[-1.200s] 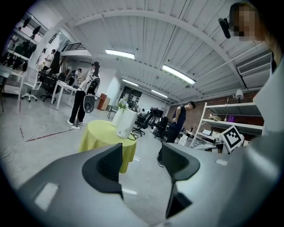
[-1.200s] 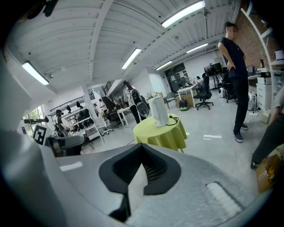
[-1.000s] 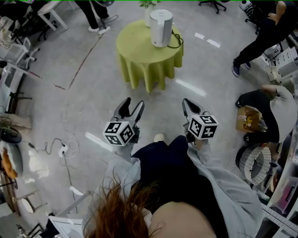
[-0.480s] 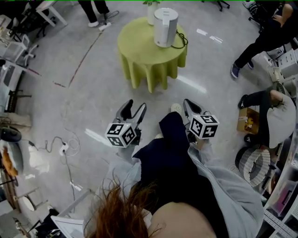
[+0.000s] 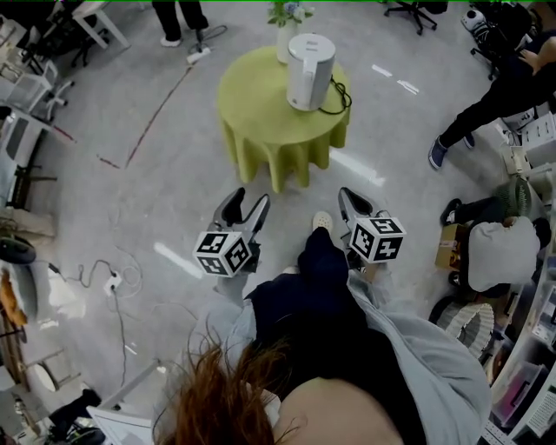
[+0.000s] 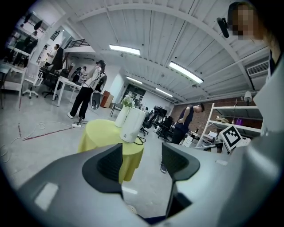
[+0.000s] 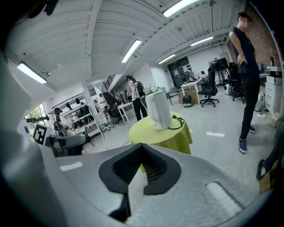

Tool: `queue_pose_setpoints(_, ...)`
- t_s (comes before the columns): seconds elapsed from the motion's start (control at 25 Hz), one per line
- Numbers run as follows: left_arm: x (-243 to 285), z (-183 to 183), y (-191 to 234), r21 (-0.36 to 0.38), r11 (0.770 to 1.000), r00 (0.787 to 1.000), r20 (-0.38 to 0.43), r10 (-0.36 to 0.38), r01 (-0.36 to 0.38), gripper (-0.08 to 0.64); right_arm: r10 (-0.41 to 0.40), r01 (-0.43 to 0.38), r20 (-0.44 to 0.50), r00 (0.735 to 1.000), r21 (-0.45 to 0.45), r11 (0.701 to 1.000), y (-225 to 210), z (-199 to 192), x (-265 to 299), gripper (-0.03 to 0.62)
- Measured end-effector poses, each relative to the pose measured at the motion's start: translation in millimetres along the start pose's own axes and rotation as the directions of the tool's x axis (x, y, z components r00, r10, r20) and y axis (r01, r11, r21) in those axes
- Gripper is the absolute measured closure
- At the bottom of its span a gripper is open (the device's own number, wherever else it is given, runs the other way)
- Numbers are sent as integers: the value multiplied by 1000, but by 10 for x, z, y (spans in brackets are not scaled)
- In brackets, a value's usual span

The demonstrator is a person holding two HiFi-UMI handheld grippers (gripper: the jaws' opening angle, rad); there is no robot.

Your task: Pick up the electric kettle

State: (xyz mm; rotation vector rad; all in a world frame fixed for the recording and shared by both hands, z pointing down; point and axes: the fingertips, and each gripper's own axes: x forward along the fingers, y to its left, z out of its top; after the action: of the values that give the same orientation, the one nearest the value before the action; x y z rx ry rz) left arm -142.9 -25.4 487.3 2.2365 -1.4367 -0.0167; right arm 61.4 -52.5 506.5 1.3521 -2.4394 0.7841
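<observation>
The white electric kettle [image 5: 309, 59] stands upright on a round table with a yellow-green cloth [image 5: 261, 104], a black cord curled beside it. It also shows in the left gripper view [image 6: 132, 125] and the right gripper view [image 7: 159, 110], well ahead of both grippers. My left gripper [image 5: 244, 206] is held over the floor short of the table, open, with nothing between its jaws [image 6: 142, 156]. My right gripper [image 5: 347, 198] is level with it to the right, its jaws shut together and empty [image 7: 142, 150].
A white vase with a plant [image 5: 285, 26] stands behind the kettle. A person stands beyond the table [image 5: 178, 16], another at the right [image 5: 495, 91], one crouches by boxes [image 5: 495, 252]. A cable and power strip [image 5: 113, 280] lie on the floor at left.
Both grippers and the person carrying them have advanced toward the table; the table and kettle sit a little nearer in the head view. A foot has stepped forward between the grippers.
</observation>
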Motion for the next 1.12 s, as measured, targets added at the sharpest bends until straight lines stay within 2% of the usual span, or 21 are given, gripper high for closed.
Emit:
queue_pose_setpoints(0.24,446,241,59,7,1000,1000,10,16,-16,285,18,-18,1,1000,-8,1000,-318,383,327,591)
queue_pose_setpoints(0.52,931,426,113,1,1000,1000,0,31,-31,285,37,-38,-30,999,-11,999,-628,641,637,591)
queue_pose_setpoints(0.88,1515,426,180,-17,999,998,-29,50,-51,285,57,-58,-56,997,-13,998,-1010,881,1008,591)
queue_pose_setpoints(1.12,1966,516,192,-24,997,998,-2,67,-67,285,63,-65,-43,997,-37,997,-1341,1169,1184,591)
